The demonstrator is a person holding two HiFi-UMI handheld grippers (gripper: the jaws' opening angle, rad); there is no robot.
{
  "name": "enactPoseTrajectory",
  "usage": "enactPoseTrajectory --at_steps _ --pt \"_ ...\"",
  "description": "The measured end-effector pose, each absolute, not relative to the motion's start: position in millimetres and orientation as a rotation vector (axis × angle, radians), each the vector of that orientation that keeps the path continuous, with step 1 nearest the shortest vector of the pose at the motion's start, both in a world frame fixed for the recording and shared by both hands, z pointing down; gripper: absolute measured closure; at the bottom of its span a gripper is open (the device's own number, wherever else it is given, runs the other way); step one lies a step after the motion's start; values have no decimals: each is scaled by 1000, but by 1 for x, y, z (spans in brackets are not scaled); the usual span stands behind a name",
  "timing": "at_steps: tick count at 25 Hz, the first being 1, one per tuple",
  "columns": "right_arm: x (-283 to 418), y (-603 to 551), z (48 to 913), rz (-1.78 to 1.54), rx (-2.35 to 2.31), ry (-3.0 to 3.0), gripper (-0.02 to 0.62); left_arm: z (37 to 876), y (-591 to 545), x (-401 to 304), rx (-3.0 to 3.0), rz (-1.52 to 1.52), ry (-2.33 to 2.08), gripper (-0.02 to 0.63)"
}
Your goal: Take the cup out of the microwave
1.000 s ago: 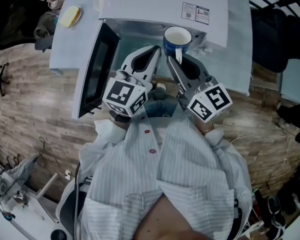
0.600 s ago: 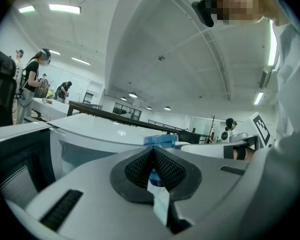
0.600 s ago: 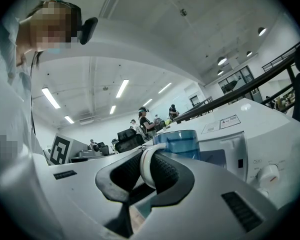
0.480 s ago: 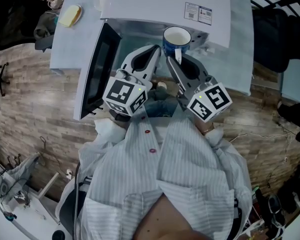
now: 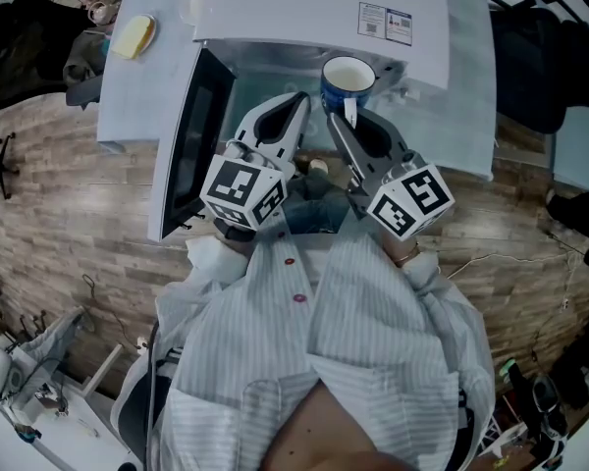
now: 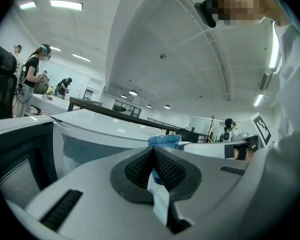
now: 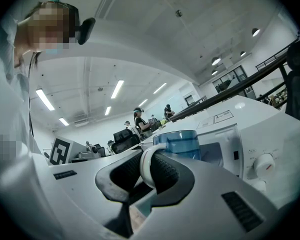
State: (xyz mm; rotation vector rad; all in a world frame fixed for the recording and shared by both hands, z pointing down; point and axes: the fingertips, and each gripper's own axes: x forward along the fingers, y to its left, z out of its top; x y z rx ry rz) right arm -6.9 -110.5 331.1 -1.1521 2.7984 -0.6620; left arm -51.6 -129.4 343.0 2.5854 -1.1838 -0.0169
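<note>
A blue cup (image 5: 348,77) with a white inside stands upright at the mouth of the white microwave (image 5: 314,8), whose door (image 5: 191,140) hangs open to the left. My right gripper (image 5: 346,118) is shut on the cup's white handle (image 7: 146,166), and the blue cup (image 7: 177,143) rises just beyond its jaws. My left gripper (image 5: 304,101) is shut, level and just left of the cup, with its tips near the cup's side. From the left gripper view the cup (image 6: 164,141) shows behind the closed left gripper (image 6: 151,154). A white strip sits in the gap below its pads.
The microwave stands on a pale table (image 5: 128,96) with a yellow object (image 5: 135,35) at its far left corner. Its control knob (image 7: 264,164) is to the right of the cavity. Wooden floor lies below the table edge. Other people stand in the background.
</note>
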Motion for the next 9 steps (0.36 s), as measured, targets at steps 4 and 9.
enactPoseTrajectory --at_steps 4,9 --pt "-7 -108 336 -683 -1167 2793 523 348 -127 -52 2577 -9 -1167 597" --pt "-8 -106 342 -709 -1178 2784 523 354 -123 -52 2577 9 -1144 597"
